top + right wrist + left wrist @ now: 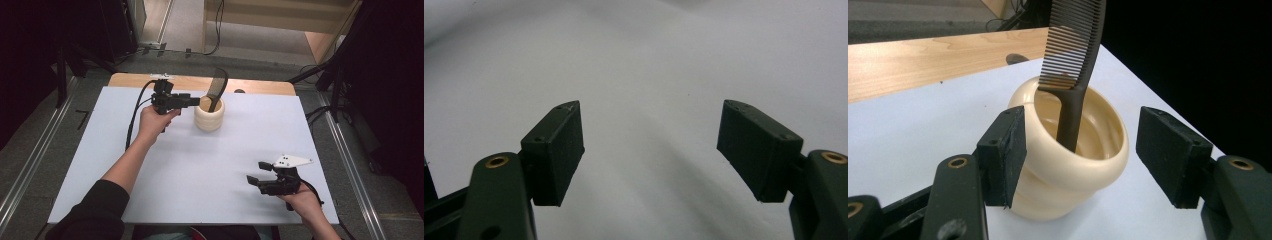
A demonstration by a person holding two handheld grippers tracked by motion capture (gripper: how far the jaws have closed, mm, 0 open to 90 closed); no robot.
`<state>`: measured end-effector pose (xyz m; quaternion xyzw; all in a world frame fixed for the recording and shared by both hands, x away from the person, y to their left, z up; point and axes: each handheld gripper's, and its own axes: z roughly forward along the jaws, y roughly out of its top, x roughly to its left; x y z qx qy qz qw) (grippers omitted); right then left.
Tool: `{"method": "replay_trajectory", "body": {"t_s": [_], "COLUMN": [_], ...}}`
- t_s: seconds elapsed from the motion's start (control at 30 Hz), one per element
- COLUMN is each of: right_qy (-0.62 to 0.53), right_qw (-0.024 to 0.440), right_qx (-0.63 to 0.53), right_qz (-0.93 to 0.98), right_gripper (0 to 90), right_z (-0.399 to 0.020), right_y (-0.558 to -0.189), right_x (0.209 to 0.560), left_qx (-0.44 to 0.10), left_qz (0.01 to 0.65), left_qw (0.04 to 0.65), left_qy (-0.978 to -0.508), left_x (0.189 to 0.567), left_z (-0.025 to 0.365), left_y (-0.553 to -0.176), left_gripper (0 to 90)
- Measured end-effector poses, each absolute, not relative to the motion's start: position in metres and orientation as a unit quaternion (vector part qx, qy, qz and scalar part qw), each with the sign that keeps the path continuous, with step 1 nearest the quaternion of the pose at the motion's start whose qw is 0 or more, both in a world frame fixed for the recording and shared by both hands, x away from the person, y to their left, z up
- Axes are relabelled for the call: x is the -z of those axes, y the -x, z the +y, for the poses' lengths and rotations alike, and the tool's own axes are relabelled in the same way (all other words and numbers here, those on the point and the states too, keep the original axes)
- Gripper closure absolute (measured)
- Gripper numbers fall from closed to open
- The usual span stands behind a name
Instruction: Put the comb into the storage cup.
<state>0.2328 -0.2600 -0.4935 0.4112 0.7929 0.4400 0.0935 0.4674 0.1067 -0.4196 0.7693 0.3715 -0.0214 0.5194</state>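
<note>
A cream ribbed cup (209, 116) stands upright at the back middle of the white sheet, with a black comb (218, 85) standing in it, handle down and teeth up. My left gripper (192, 101) hovers just left of the cup's rim, level and open. In the left gripper view the cup (1078, 180) sits between and beyond the spread jaws of the left gripper (1083, 155), the comb (1073, 55) rising from it; the pads do not press on it. My right gripper (257, 172) rests low at the front right, open with nothing between the jaws; in its own view the right gripper (651, 150) faces bare white surface.
The white sheet (210, 165) covers most of a wooden table whose far edge (130, 80) shows behind it. Black cables trail from both grippers. Metal rails run along the floor on both sides, and dark stands rise at the far corners.
</note>
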Motion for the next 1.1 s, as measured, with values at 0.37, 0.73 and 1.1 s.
{"method": "replay_trajectory", "body": {"t_s": [0.37,0.73,1.1], "right_qy": [-0.413,-0.415,-0.413], "right_qw": [0.092,0.091,0.092], "right_qx": [-0.439,-0.439,-0.437], "right_qz": [0.792,0.792,0.794], "right_gripper": [24.8,24.8,24.8], "right_z": [-0.260,-0.259,-0.259], "right_y": [-0.233,-0.233,-0.233], "right_x": [0.494,0.495,0.494], "left_qx": [0.032,0.038,0.041], "left_qz": [0.358,0.354,0.350], "left_qw": [0.517,0.508,0.509], "left_qy": [-0.777,-0.784,-0.785], "left_x": [0.426,0.433,0.439], "left_z": [0.119,0.125,0.131], "left_y": [-0.456,-0.445,-0.426], "left_gripper": [31.3,30.7,30.8]}}
